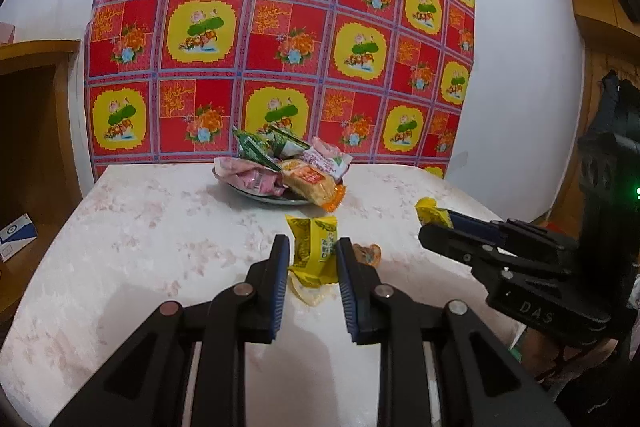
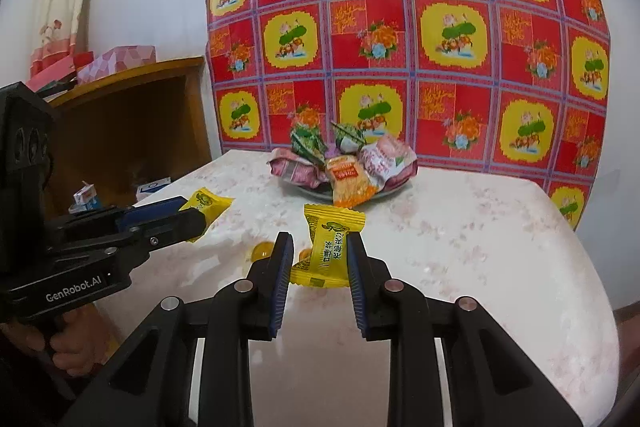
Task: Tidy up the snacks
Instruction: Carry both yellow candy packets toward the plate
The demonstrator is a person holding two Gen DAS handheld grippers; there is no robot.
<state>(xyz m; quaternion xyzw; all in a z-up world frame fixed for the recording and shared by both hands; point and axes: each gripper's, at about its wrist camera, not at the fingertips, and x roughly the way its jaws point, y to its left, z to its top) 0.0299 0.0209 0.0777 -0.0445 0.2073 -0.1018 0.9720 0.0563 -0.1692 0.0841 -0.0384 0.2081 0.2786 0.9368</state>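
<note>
two grippers each hold a yellow snack packet clear of the table. the left gripper [image 1: 313, 251] is clamped about as tight as it goes on a yellow packet [image 1: 313, 245], its blue pads [image 1: 283, 259] pressing the wrapper from both sides, the packet standing upright between them. the right gripper [image 2: 320, 251] is closed the same way on a second yellow packet [image 2: 330, 247], printed with green writing, one crimped end pointing up toward the plate. in the right wrist view the left gripper comes in from the left, its packet sticking out past the tips on the near-left side of the plate. under the held packets, nearer than the plate, a small amber sweet [image 2: 262, 251] lies on the pale marbled table [image 1: 140, 227].

the plate [image 1: 280, 201] sits at the far middle of the table, heaped with snacks: pink packs [image 1: 256, 179], green ones [image 1: 256, 147] and an orange cracker pack [image 1: 316, 187] hanging over its front rim. behind the plate hangs a red and yellow flowered cloth [image 1: 280, 27]; left of the plate stands a wooden shelf [image 2: 132, 115].
</note>
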